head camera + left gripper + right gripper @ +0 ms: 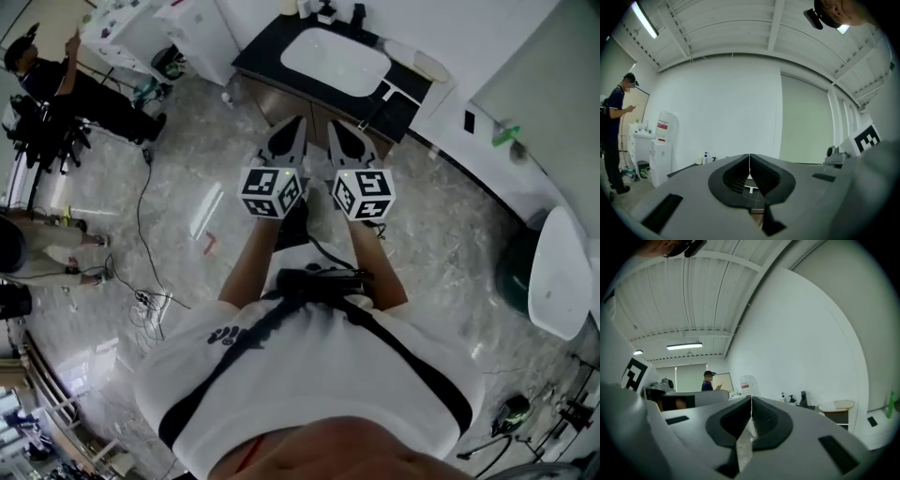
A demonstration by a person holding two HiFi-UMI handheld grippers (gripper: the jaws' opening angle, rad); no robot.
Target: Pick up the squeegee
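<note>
In the head view both grippers are held side by side at waist height, pointing level toward a black vanity counter (258,54) with a white basin (335,59). The left gripper (298,122) is shut with nothing in it; in the left gripper view (749,156) its jaws meet in a thin line. The right gripper (332,126) is also shut and empty, and looks the same in the right gripper view (751,400). A small green-handled item (507,137) sits against the white wall at the right; I cannot tell whether it is the squeegee.
Bottles (328,11) stand at the back of the counter. A white cabinet (199,33) is to its left. A dark green bin (514,274) and a white oval fixture (561,272) are at the right. People (66,84) and cables (141,225) occupy the marble floor at the left.
</note>
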